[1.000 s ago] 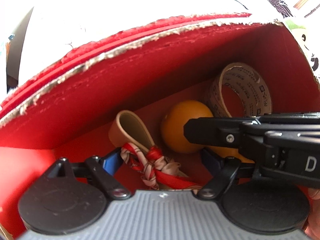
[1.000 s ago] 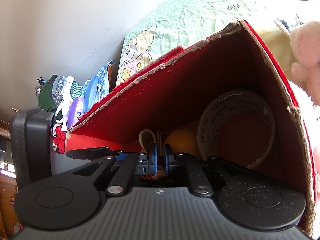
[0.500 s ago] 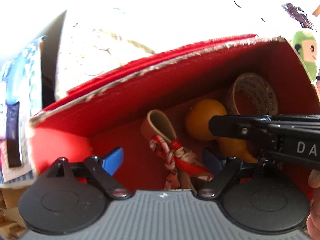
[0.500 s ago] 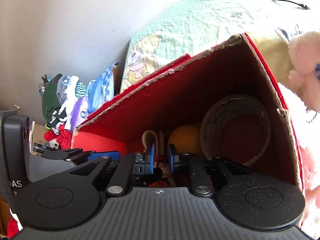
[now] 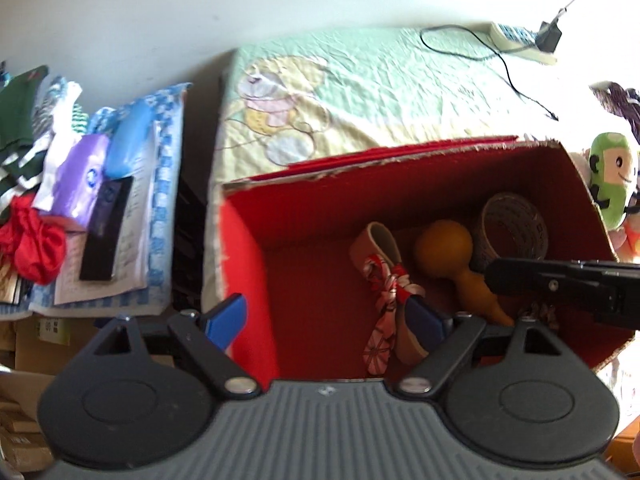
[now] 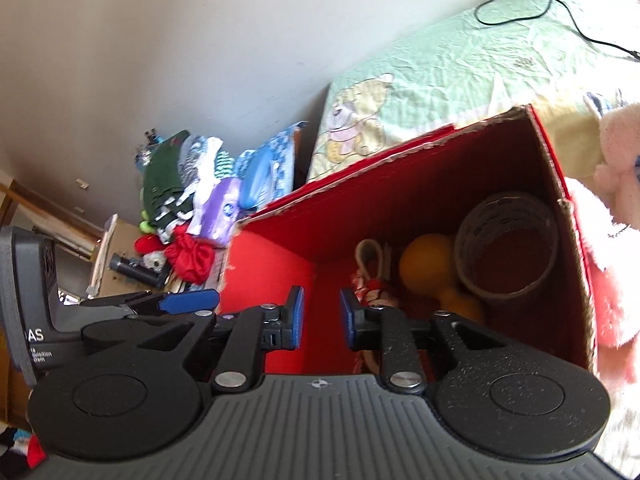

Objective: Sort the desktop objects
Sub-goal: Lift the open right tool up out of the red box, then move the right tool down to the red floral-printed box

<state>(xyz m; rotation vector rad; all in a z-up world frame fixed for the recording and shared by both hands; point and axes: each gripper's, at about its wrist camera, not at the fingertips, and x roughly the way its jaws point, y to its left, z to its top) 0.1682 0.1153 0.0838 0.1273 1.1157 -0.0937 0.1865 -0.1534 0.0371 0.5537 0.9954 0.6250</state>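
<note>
Far to the left of the left gripper point(image 5: 326, 320) lies a heap of clothes and packets: a red cloth point(image 5: 30, 244), a purple packet point(image 5: 78, 182), a blue item point(image 5: 130, 142) and a black bar point(image 5: 106, 228) on papers. The left gripper's 2 blue pads stand wide apart, holding nothing; its left pad hangs outside the left wall of the red box point(image 5: 256, 280), its right pad inside.

Ahead of the left gripper, beyond the box, spreads a pale green cloth with a bear print point(image 5: 340, 92). Inside the box, just ahead of the right pad, lies a tan strap tied with a red and white ribbon point(image 5: 390, 284). To its right sits an orange gourd-shaped toy point(image 5: 452, 256), touching a roll of printed tape point(image 5: 514, 226) that stands on edge in the box's far right corner. A green plush figure point(image 5: 612, 184) sits outside the right wall.

The right gripper point(image 6: 322, 318) hovers over the box's near left part, its 2 blue pads a little apart and empty. The strap and ribbon point(image 6: 370, 276) lie just ahead of its right pad, the gourd toy point(image 6: 428, 264) further right, then the tape roll point(image 6: 506, 246). A pink plush point(image 6: 608, 248) presses against the outside of the right wall. A black cable point(image 6: 560, 8) trails over the cloth far ahead.
</note>
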